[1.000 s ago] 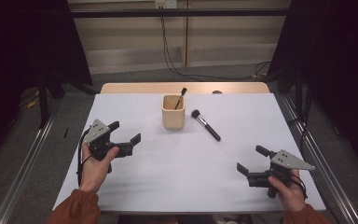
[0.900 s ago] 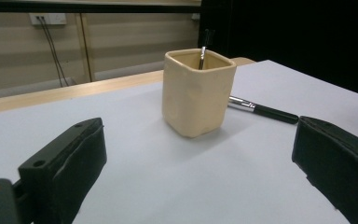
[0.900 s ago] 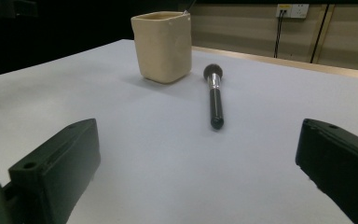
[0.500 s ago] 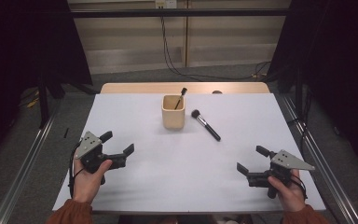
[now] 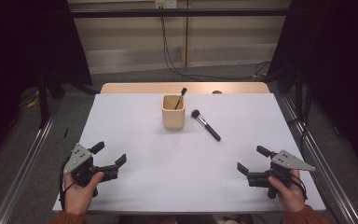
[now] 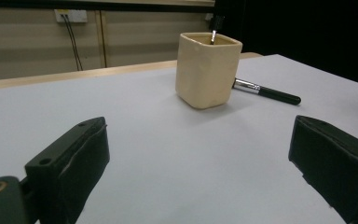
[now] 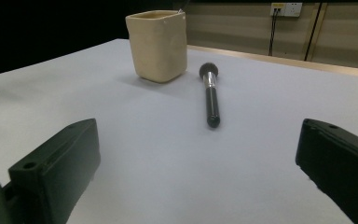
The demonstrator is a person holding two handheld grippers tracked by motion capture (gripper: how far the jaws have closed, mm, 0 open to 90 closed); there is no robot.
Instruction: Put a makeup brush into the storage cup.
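Black brush (image 5: pixel 206 125) beside beige cup (image 5: pixel 173 112), well ahead of both released tongs, left (image 5: pixel 108 157) and right (image 5: pixel 251 160).

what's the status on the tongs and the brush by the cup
Left tongs open, empty, near table edge. Right tongs open, empty, near edge. Makeup brush flat on the table right of the beige cup; second brush stands in the cup. Path to the brush clear.

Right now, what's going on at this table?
A person sits at a white table holding a pair of tongs in each hand. The left tongs and right tongs both rest open near the front edge, gripping nothing. Farther back stands a beige cup with one brush leaning inside it, and a second makeup brush lies flat just to its right, apparently next to go in.
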